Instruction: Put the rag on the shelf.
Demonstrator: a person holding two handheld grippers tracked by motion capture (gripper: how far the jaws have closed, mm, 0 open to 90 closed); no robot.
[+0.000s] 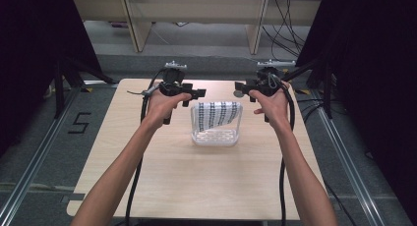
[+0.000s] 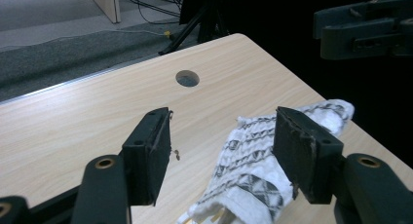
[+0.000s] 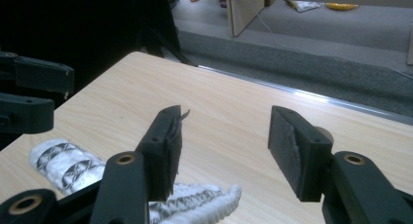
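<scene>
Two forearms come in from the bottom of the high view, each hand gripping a tool above the far half of the bench (image 1: 162, 186). Nearest along that light wood top stands a clear basket (image 1: 216, 136), about midway between the hands and a little nearer the person than the tools. A white sock (image 1: 218, 114) with dark patterned bands is draped over the basket's far rim, hanging down into it.

The left tool (image 1: 189, 94) is held just left of the basket's far corner, jaws pointing right toward the sock. In the left gripper view its jaws stand wide apart with nothing between them (image 2: 221, 151); the sock (image 2: 253, 170) lies below and beyond the gap, nearer the right-hand jaw, not touching either pad. A round hole (image 2: 187, 78) in the bench shows farther off, and the other tool's dark body sits at the upper right.

The right tool (image 1: 244, 90) is held just right of the basket's far corner, jaws pointing left. In the right gripper view its jaws are also wide and empty (image 3: 224, 148); the sock (image 3: 68, 168) lies low and to the left, partly behind the left-hand jaw.

Beyond the bench are grey floor, cables and pale furniture legs.
</scene>
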